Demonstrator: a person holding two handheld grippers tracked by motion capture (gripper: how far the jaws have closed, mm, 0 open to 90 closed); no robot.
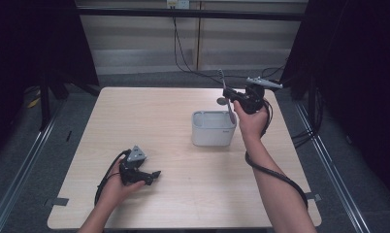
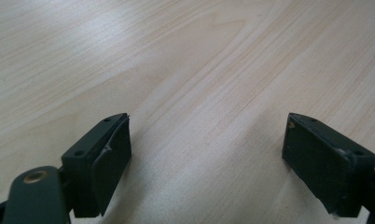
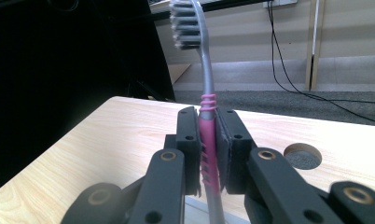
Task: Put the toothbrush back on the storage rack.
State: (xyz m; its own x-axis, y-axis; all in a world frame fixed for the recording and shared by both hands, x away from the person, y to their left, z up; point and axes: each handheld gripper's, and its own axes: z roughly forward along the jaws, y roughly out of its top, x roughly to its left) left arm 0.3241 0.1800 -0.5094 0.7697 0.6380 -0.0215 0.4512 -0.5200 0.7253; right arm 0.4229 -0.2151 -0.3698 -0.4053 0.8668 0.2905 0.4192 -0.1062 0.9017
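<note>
Your right gripper sat over the far right of the table, above the rear right corner of the white holder. Its jaws were clamped on the toothbrush, pinching the pink ribbed grip section between the pads.

Key relation: the brush's long axis ran close to upright and along the jaws, not across them. In the right gripper view the bristle head stood well above the jaw tips, and the grey handle ran down between them and out of the bottom of the view. In the high view the lower shaft slanted down toward the holder's open top; whether its end was already inside the rim could not be told, as your hand was just beside it.

Judgement: the work looked like seating the brush in, or lifting it from, the holder. Either way the next move is mostly vertical, and the slight tilt means the tail could catch the rim.

Your left gripper rested low at the near left of the table, well apart from holder and brush. In the left gripper view its jaws stood wide, with bare wood between the pads. The right hand was clearly the nearer one.

A round cable hole lay in the tabletop beyond the right jaws.
</note>
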